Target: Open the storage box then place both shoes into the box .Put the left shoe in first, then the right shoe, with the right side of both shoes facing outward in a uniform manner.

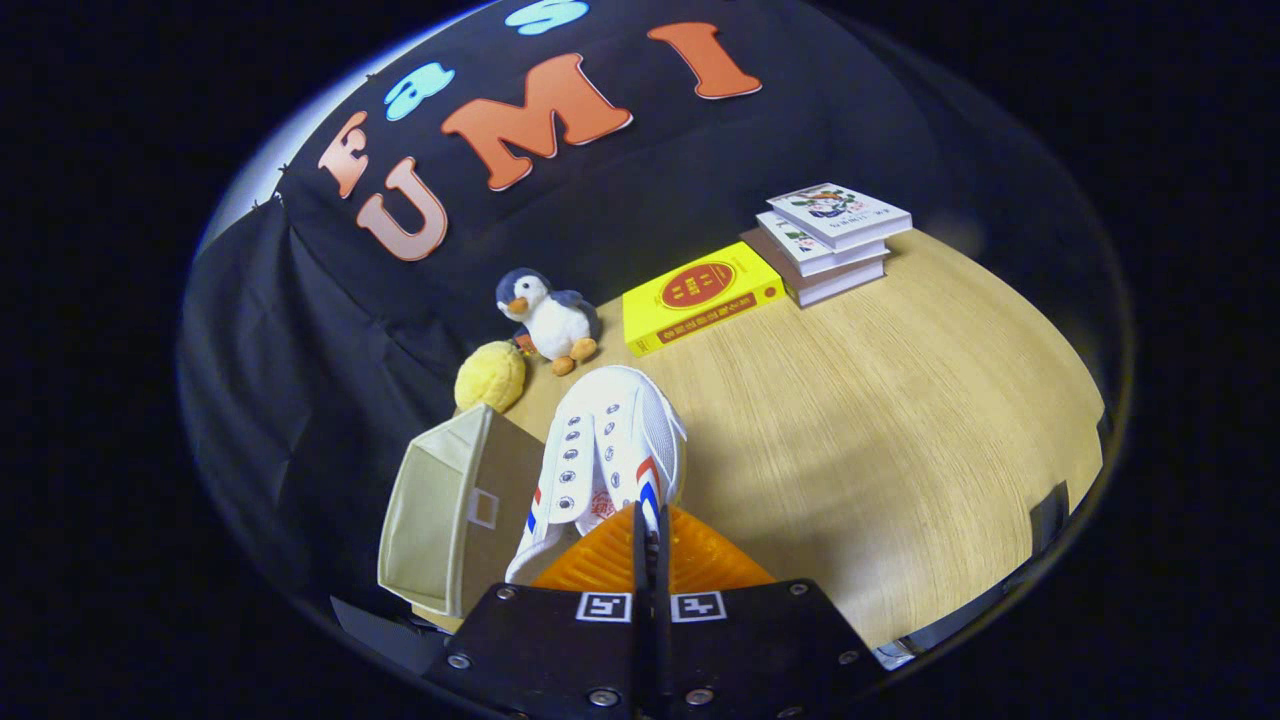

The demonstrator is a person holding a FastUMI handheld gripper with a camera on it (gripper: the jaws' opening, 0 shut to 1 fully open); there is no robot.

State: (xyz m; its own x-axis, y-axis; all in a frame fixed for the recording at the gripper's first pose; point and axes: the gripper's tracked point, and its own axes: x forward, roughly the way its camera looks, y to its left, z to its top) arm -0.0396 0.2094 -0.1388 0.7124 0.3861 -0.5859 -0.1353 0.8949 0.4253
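The tongs (650, 530) are pinched almost together on the collar of a white canvas shoe (612, 450), which hangs from them with its toe pointing away towards the back of the worktop (900, 420); gripping it by the thin edge of the opening seems the sensible way to carry it. The beige fabric storage box (450, 510) sits just beside the shoe at the worktop's left edge, already open, so I judge the shoe is about to go into it; which foot it fits I cannot tell. Along the back edge sit a toy penguin (548, 318) and a yellow plush ball (490, 376), well clear of the work; a yellow book (700, 295) and a stack of books (830, 240) lie further right; their covers carry print too small to read.
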